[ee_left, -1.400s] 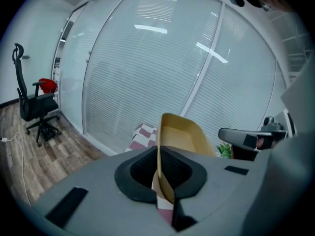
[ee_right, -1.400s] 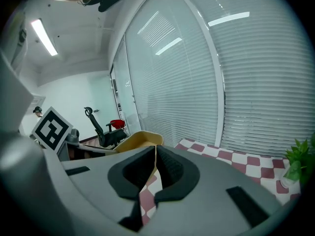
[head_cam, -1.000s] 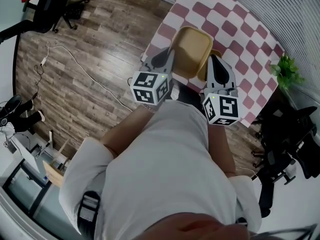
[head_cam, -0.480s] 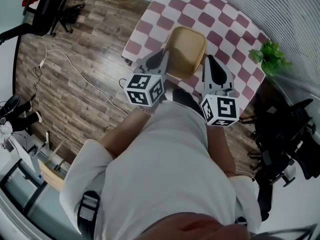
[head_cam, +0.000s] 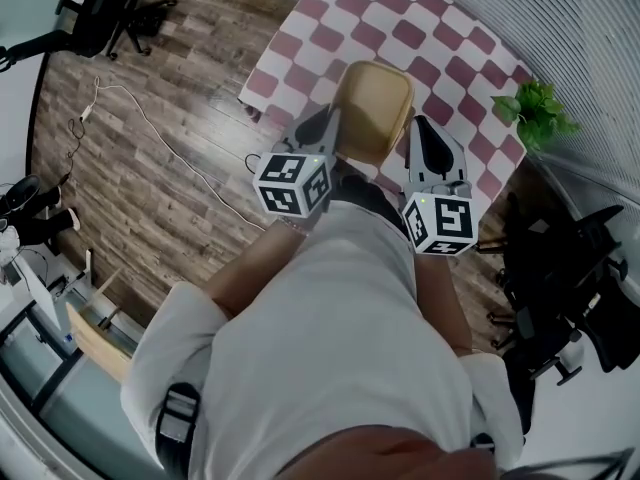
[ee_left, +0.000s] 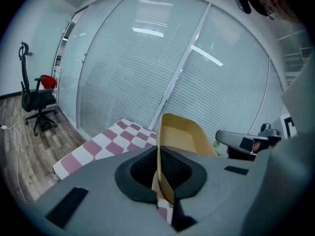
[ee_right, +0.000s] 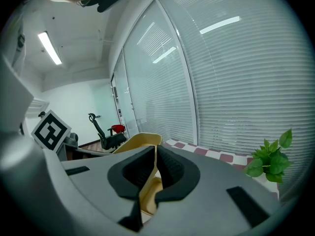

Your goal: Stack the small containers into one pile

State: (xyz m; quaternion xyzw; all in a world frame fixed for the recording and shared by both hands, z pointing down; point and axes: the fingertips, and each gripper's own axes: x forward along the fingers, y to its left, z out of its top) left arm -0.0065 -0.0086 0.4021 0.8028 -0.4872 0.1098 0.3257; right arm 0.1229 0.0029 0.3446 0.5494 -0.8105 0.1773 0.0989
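A tan plastic container (head_cam: 372, 113) hangs in the air over the near edge of the pink-and-white checked table (head_cam: 440, 38). My left gripper (head_cam: 325, 130) is shut on its left wall and my right gripper (head_cam: 420, 143) is shut on its right wall. In the left gripper view the thin tan wall (ee_left: 179, 134) stands pinched between the black pads of the left gripper (ee_left: 160, 176). The right gripper view shows the same container (ee_right: 140, 142) clamped by the right gripper (ee_right: 155, 170). Whether another container is nested inside is hidden.
A green potted plant (head_cam: 535, 118) stands at the table's right end. Black office chairs (head_cam: 560, 288) crowd the right side, another chair (head_cam: 105, 13) is far left. A white cable (head_cam: 170, 138) runs over the wooden floor. Glass walls with blinds (ee_right: 231, 82) stand behind the table.
Both grippers keep their hold on the container. The table and plant have slid left in the head view, and the container now hangs closer to the table's near edge.
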